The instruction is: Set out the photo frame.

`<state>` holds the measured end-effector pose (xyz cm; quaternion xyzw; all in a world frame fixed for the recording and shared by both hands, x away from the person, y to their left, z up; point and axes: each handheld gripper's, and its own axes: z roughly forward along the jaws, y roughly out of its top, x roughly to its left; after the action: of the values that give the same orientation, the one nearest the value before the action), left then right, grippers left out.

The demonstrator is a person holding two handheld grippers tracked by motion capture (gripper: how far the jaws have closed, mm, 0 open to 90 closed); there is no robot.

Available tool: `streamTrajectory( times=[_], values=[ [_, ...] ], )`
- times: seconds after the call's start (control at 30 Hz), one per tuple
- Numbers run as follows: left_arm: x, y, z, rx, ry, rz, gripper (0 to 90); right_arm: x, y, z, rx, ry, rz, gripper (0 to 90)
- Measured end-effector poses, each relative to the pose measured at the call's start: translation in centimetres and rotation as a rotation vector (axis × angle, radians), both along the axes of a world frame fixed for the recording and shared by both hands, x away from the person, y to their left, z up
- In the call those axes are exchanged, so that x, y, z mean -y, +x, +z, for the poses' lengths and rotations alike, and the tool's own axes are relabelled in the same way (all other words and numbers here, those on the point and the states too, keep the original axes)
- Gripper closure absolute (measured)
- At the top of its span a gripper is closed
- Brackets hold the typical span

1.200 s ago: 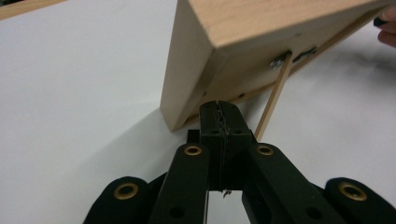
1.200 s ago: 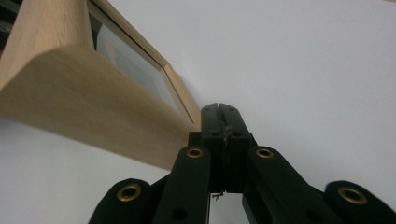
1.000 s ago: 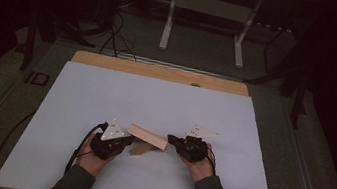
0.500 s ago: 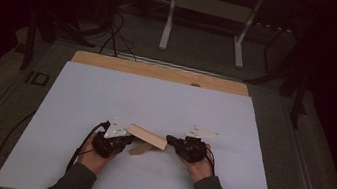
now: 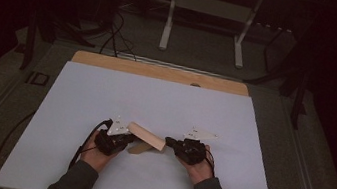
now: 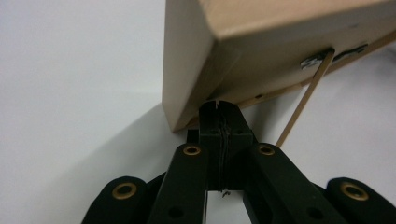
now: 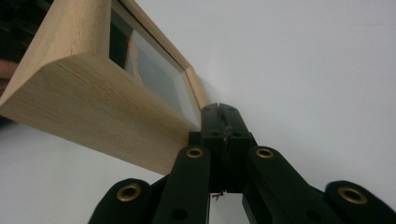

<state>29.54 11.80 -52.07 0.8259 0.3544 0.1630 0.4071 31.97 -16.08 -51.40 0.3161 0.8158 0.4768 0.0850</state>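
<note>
Comparing with a second ago, we find little changed: the wooden picture frame (image 5: 146, 137) stays propped on its stand on the white worktop (image 5: 251, 137), between the left claw (image 5: 133, 140) and right claw (image 5: 169, 141), both shut and empty (so no lift yet); whether they touch it, we cannot tell

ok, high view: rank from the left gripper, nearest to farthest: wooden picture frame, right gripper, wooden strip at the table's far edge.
1. wooden picture frame: right against the left gripper, tilted up between both grippers.
2. right gripper: just past the frame's other end, to the right.
3. wooden strip: along the table's far edge, well beyond both.
</note>
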Motion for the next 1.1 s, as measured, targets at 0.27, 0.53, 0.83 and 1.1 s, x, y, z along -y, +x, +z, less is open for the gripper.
streamTrajectory(
  times=[0.27,0.53,0.83,1.1],
  values=[
    [0.1,0.7,0.1,-0.007,0.003,0.005,89.0,-0.2,-0.5,0.0,0.010,-0.007,0.011,89.7],
    [0.0,1.1,0.0,-0.009,-0.015,0.011,89.2,-0.4,-1.0,0.0,0.016,-0.009,0.021,89.7],
    [-0.3,0.3,1.2,0.008,-0.038,0.011,89.1,-0.4,-1.1,-0.1,0.018,-0.011,0.019,89.7],
    [0.1,-0.5,1.9,0.020,-0.041,0.004,89.0,-0.4,-1.3,-0.1,0.018,-0.020,0.023,89.7]
  ],
)
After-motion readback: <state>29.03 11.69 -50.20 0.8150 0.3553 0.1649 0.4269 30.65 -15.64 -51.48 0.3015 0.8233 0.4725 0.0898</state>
